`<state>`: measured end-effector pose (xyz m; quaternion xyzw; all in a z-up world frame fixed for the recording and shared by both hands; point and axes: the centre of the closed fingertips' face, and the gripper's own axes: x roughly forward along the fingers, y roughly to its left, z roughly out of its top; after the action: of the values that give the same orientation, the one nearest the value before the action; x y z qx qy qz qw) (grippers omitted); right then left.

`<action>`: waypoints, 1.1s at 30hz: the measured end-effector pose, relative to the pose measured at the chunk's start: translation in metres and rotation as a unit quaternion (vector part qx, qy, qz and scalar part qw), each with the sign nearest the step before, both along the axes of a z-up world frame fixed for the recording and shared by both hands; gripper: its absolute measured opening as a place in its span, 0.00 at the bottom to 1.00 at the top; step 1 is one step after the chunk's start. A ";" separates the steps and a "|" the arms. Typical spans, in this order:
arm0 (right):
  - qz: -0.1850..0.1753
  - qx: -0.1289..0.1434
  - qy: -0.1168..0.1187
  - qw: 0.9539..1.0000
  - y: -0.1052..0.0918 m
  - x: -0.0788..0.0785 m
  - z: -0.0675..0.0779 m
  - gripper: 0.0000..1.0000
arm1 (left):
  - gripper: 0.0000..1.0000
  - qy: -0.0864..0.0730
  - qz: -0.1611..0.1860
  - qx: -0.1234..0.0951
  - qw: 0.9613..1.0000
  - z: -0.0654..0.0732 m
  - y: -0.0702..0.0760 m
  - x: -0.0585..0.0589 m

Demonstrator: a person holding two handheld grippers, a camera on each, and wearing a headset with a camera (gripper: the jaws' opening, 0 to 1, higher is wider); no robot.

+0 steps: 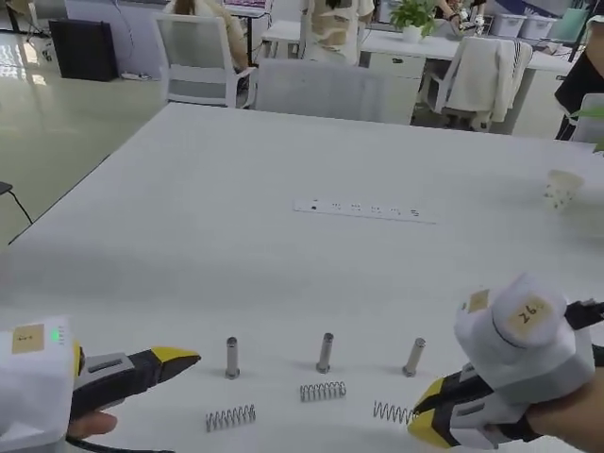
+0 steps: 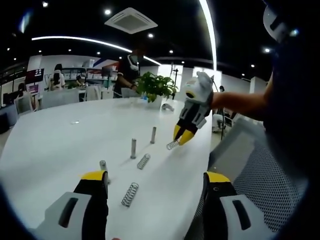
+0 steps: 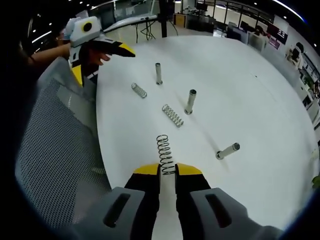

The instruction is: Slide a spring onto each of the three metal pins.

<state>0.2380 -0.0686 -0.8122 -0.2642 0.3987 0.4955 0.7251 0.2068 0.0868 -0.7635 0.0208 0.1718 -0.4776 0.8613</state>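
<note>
Three metal pins stand in a row on the white table: left pin [image 1: 232, 359], middle pin [image 1: 325, 352], right pin [image 1: 413, 357]. In front of the first two lie loose springs [image 1: 230, 417] [image 1: 323, 391]. A third spring [image 1: 391, 411] lies before the right pin, and my right gripper [image 1: 425, 408] is shut on its end. In the right gripper view that spring [image 3: 164, 150] sticks out forward from the closed jaws of the right gripper [image 3: 168, 171]. My left gripper [image 1: 162, 364] hovers left of the left pin; the left gripper [image 2: 155, 178] is wide open, holding nothing.
A white power strip [image 1: 363, 209] lies mid-table and a small white cup [image 1: 562, 189] stands at the far right. Chairs line the far edge. A grey mesh chair [image 3: 55, 140] sits close to the near table edge.
</note>
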 end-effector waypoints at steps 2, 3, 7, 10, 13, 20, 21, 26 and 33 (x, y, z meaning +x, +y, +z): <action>0.010 0.002 -0.001 1.000 0.007 -0.002 0.003 0.09 | 0.73 0.002 -0.007 0.003 1.000 -0.003 -0.002 0.000; 0.014 0.002 0.000 1.000 0.010 -0.002 0.004 0.09 | 0.72 0.002 -0.010 0.005 1.000 -0.004 -0.002 0.001; 0.033 0.001 -0.004 0.999 0.023 -0.004 0.009 0.09 | 0.70 0.001 -0.023 0.009 1.000 -0.006 -0.006 0.001; 0.046 0.000 -0.005 0.999 0.031 -0.005 0.012 0.09 | 0.68 -0.001 -0.029 0.011 1.000 -0.006 -0.008 0.002; 0.060 -0.001 -0.007 0.998 0.039 -0.007 0.015 0.09 | 0.67 -0.002 -0.036 0.010 0.999 -0.006 -0.010 0.004; 0.088 -0.008 -0.007 0.996 0.056 -0.014 0.018 0.09 | 0.63 -0.008 -0.064 0.017 0.998 -0.006 -0.018 0.004; 0.092 -0.008 -0.007 0.996 0.059 -0.015 0.019 0.09 | 0.63 -0.008 -0.068 0.018 0.998 -0.006 -0.020 0.004; 0.106 -0.008 -0.009 0.994 0.071 -0.018 0.021 0.09 | 0.61 -0.010 -0.084 0.019 0.996 -0.007 -0.026 0.003; 0.123 -0.011 -0.012 0.992 0.079 -0.023 0.024 0.09 | 0.55 -0.018 -0.107 0.024 0.994 -0.008 -0.034 0.001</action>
<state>0.2153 0.0108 -0.7886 -0.3250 0.3604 0.5732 0.6602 0.2075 0.0530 -0.7717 0.0686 0.1646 -0.5624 0.8074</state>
